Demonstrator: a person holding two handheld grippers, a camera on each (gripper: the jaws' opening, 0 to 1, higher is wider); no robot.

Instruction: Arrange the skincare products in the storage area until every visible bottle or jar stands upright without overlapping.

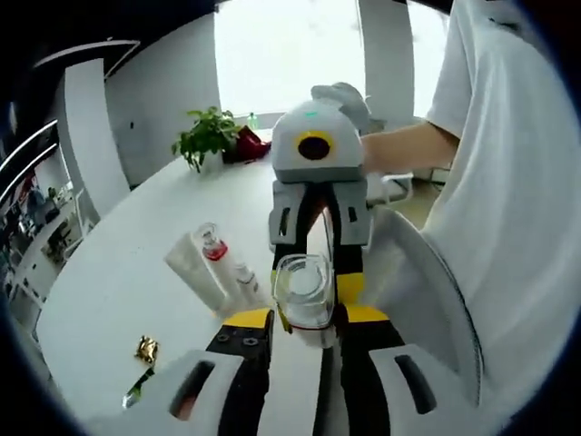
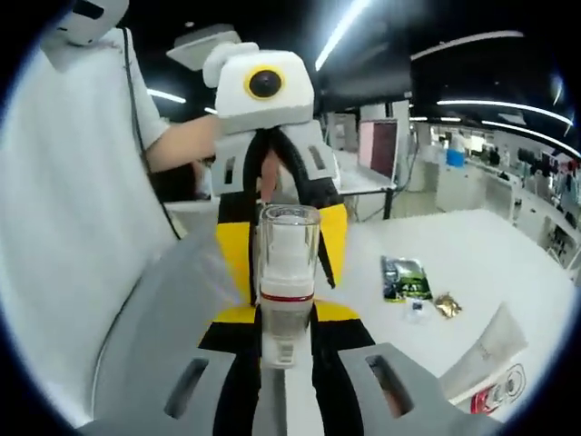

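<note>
— Bottle first: where is it?

— The clear plastic bottle with a red band [image 2: 288, 272] is up off the desk, right in the middle between both tools.

— Who has it?

— The right tool [image 2: 286, 313] has its two jaws pressed on the bottle's lower part, one on each side. The left tool [image 1: 306, 318] faces it, and its yellow jaws sit beside the bottle's clear cap. I cannot tell if the left one is squeezing or just close.

— What is under them?

— A round white desk [image 1: 118, 282]. On it, in the left gripper view, a white squeeze tube [image 1: 193, 268] lies flat, and a small bottle with a red neck [image 1: 224, 257] lies just beside it. A little shiny gold wrapper [image 1: 145, 348] sits nearer the desk's edge.

— Anything else?

— In the right gripper view, a small green packet [image 2: 406, 277] lies on the desk. At the far end there is a leafy green plant [image 1: 207, 134]. A person in a white shirt [image 1: 508, 227] holds the tools.
</note>
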